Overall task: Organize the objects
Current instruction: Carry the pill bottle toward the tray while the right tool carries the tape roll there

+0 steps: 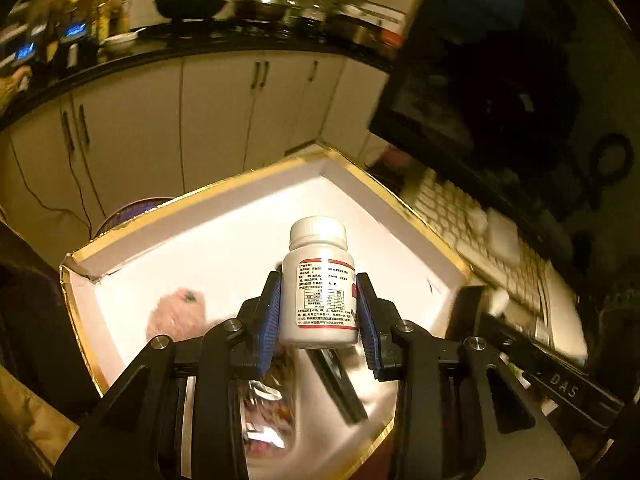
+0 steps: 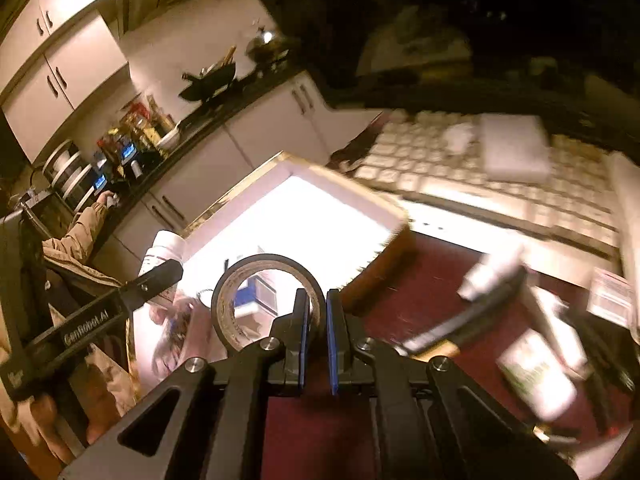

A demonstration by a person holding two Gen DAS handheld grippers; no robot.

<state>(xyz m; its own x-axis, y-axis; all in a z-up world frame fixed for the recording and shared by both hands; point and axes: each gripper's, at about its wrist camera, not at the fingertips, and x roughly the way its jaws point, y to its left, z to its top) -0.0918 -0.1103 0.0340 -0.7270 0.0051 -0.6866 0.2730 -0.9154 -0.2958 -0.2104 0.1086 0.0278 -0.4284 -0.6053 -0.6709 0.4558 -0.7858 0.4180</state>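
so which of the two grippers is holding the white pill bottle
The left gripper, its blue pads clamped on the white plastic pill bottle above the white gold-edged box. The right gripper pinches a dark tape roll.

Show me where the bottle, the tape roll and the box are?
bottle point(image 1: 320, 300): left wrist view, on its label.
tape roll point(image 2: 224, 300): right wrist view, on its left rim.
box point(image 1: 352, 172): left wrist view, on its gold rim.

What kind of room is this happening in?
Most likely a home kitchen: a wok and a lidded pan sit on a dark countertop above white cabinets.
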